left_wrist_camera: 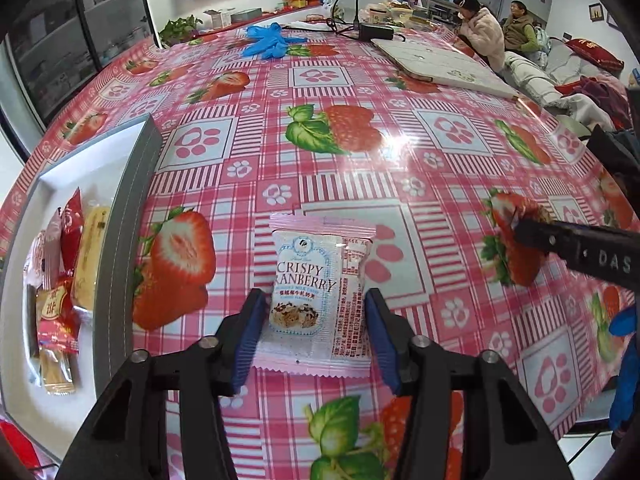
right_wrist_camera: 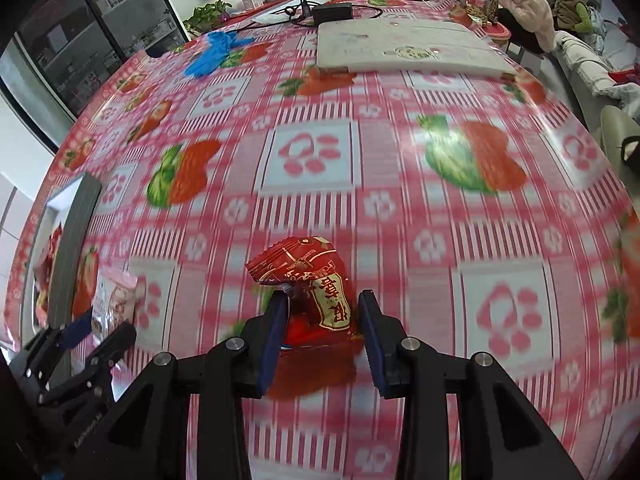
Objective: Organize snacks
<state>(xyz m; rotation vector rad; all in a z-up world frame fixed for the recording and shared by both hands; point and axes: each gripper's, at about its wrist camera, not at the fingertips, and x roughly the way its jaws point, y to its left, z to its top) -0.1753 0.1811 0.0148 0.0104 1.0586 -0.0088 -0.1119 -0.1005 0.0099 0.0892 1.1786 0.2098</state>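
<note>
A pink-and-white "Crispy Cranberry" packet (left_wrist_camera: 308,288) sits between the blue pads of my left gripper (left_wrist_camera: 314,300), which is shut on its side edges just above the strawberry tablecloth. In the right wrist view my right gripper (right_wrist_camera: 323,300) is shut on a red packet with a gold label (right_wrist_camera: 316,276), held upright over the cloth. The grey-walled tray (left_wrist_camera: 128,216) lies to the left and holds several wrapped snacks (left_wrist_camera: 68,264). The right wrist view shows the left gripper (right_wrist_camera: 104,326) with its packet (right_wrist_camera: 114,300) beside that tray (right_wrist_camera: 76,216). One of the right gripper's black fingers (left_wrist_camera: 560,240) reaches in from the right.
Blue gloves (left_wrist_camera: 268,40) lie at the far side of the table, near a black power adapter with cables (left_wrist_camera: 376,32) and a flat white pad (left_wrist_camera: 440,64). Two people (left_wrist_camera: 484,32) sit beyond the far right corner. A glass cabinet (right_wrist_camera: 100,20) stands at the left.
</note>
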